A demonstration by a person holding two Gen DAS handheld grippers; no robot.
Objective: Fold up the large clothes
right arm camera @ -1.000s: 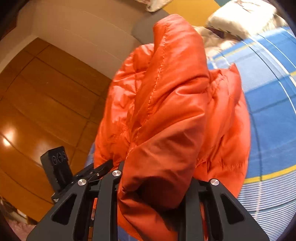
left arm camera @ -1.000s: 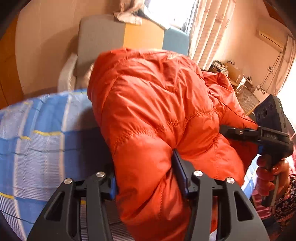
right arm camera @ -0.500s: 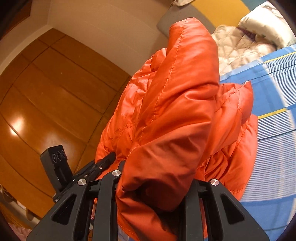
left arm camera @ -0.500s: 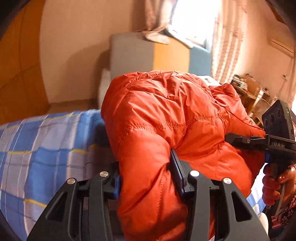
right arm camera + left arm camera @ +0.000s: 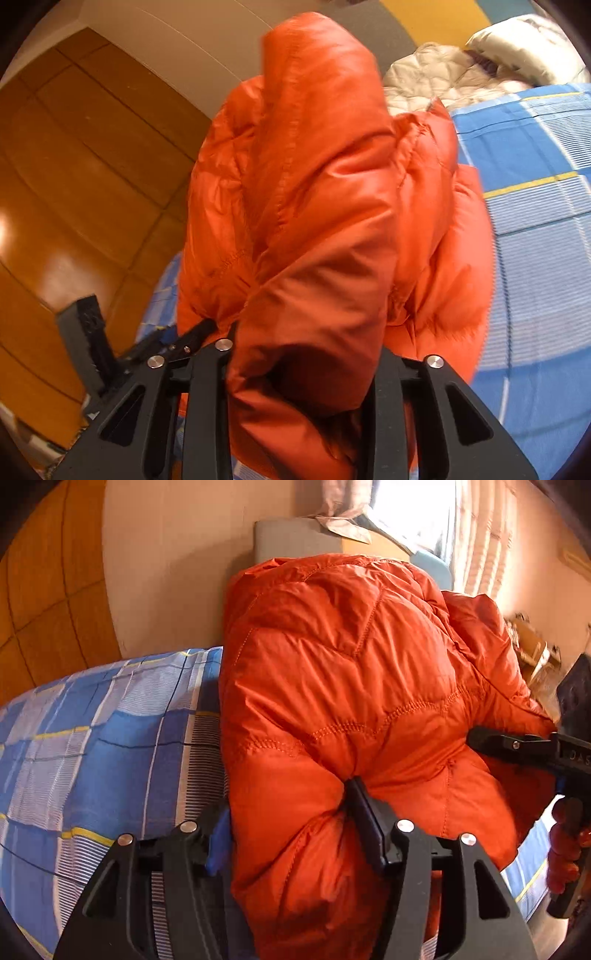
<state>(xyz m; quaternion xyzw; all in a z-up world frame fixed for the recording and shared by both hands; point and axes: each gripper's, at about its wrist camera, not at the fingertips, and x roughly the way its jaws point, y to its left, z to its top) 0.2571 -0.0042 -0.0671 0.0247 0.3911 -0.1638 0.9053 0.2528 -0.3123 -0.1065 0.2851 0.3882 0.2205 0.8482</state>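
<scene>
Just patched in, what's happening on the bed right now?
A person is folding an orange puffer jacket over a bed with a blue plaid sheet, using a handheld gripper in each hand. The left gripper has a thick fold of the jacket between its fingers, and the right gripper has another bunch of it. Both have just been opening a little, with the padded fabric filling each gap. A pale quilted blanket lies at the far end of the bed.

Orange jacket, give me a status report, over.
Left gripper and right gripper both clamp bunched jacket, jaws just easing wider. Jacket held above blue checked bedspread. Nothing in the way.
</scene>
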